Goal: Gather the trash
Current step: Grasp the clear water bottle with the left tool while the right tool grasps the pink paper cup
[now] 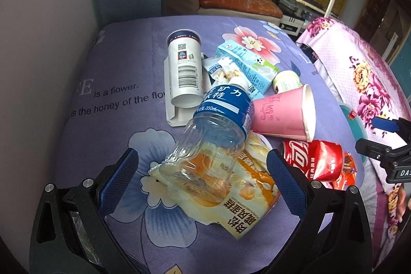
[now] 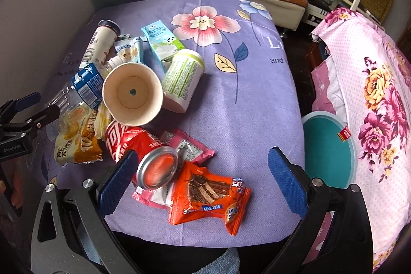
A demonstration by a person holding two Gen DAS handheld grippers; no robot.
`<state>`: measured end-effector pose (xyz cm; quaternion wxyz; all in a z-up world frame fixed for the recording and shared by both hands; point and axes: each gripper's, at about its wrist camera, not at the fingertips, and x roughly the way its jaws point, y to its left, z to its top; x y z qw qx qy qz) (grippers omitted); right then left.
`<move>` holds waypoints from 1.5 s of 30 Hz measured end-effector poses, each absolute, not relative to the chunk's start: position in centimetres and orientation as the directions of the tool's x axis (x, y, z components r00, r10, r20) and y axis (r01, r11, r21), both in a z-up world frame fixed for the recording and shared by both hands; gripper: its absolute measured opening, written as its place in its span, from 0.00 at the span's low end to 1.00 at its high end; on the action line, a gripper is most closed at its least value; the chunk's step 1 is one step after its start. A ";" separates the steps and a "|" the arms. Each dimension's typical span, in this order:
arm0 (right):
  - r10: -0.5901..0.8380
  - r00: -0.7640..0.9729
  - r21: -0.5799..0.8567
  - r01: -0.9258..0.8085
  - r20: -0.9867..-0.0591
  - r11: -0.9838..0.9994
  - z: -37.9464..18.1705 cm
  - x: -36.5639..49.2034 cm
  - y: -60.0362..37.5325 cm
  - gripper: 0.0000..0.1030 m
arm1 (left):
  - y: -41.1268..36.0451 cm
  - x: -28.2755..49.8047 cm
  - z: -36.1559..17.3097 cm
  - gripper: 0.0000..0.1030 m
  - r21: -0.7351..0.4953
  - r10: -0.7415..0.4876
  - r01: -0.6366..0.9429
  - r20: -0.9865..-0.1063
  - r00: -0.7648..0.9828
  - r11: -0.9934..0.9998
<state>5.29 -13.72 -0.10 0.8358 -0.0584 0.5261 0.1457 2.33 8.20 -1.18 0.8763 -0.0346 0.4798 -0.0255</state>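
Left wrist view puts your left gripper point(image 1: 203, 175) spread wide on either side of the clear water bottle point(image 1: 215, 135), which lies on a yellow snack wrapper point(image 1: 246, 207) without touching either finger. Crowding it on the table point(image 1: 123, 68) are a pink paper cup point(image 1: 285, 114) leaning against its label, a crushed red cola can point(image 1: 313, 158) just beside, and a white canister point(image 1: 183, 68) and milk carton point(image 1: 246, 66) behind. Your right gripper point(image 2: 203, 181) is also wide and empty, its left finger close against the cola can, with an orange wafer packet point(image 2: 208, 197) and a pink wrapper point(image 2: 190, 145) between the fingers. A teal bin point(image 2: 328, 148) sits off the table's right edge.
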 end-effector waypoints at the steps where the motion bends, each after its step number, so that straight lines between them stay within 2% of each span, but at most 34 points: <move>1: 0.204 0.397 0.071 -0.325 -0.895 0.943 0.0 5.7 -13.1 0.94 | 8.4 2.5 -1.4 0.97 -0.080 -0.079 0.020 -0.847 0.525 0.997; 9: 0.291 0.334 0.123 -0.444 -0.896 0.888 -0.8 8.2 -8.8 0.94 | 9.2 4.8 -3.5 0.96 -0.104 -0.139 0.102 -0.878 0.457 0.989; 11: 0.295 0.319 0.126 -0.457 -0.900 0.880 -1.2 8.7 -8.1 0.94 | 9.5 4.9 -3.9 0.87 -0.118 -0.152 0.102 -0.880 0.451 0.988; 12: 0.299 0.310 0.131 -0.463 -0.903 0.876 -1.4 8.9 -7.9 0.94 | 9.8 4.9 -4.0 0.76 -0.144 -0.176 0.105 -0.881 0.439 0.984; 13: 0.300 0.303 0.133 -0.469 -0.905 0.873 -1.6 9.1 -7.6 0.94 | 10.1 5.0 -4.2 0.72 -0.174 -0.203 0.107 -0.881 0.428 0.979; 19: 0.318 0.271 0.156 -0.486 -0.908 0.860 -3.2 10.2 -6.7 0.94 | 10.5 4.9 -4.3 0.72 -0.205 -0.240 0.127 -0.876 0.419 0.970; 21: 0.345 0.257 0.190 -0.482 -0.903 0.855 -3.8 10.3 -6.8 0.81 | 10.6 5.0 -4.3 0.72 -0.208 -0.244 0.131 -0.877 0.414 0.969; 22: 0.353 0.242 0.207 -0.476 -0.904 0.855 -4.1 10.3 -6.8 0.59 | 10.5 5.1 -4.2 0.72 -0.206 -0.243 0.131 -0.878 0.413 0.970; 26: 0.364 0.260 0.212 -0.471 -0.894 0.857 -3.8 9.9 -7.2 0.53 | 9.9 5.9 -4.2 0.75 -0.179 -0.226 0.151 -0.885 0.407 0.972; 30: 0.380 0.290 0.224 -0.454 -0.878 0.863 -2.6 9.5 -8.2 0.53 | 9.1 6.6 -5.6 0.75 -0.145 -0.193 0.152 -0.903 0.383 0.978; 31: 0.386 0.302 0.226 -0.451 -0.872 0.863 -2.1 9.3 -8.5 0.53 | 9.1 6.6 -5.8 0.72 -0.143 -0.188 0.144 -0.905 0.382 0.979; 33: 0.402 0.323 0.237 -0.446 -0.857 0.863 -1.2 9.1 -9.1 0.53 | 9.0 6.3 -5.6 0.72 -0.138 -0.177 0.126 -0.899 0.400 0.982; 45: 0.420 0.432 0.291 -0.334 -0.798 0.896 1.4 8.1 -17.0 0.52 | 7.0 4.7 0.9 0.65 -0.086 -0.123 0.095 -0.844 0.522 0.992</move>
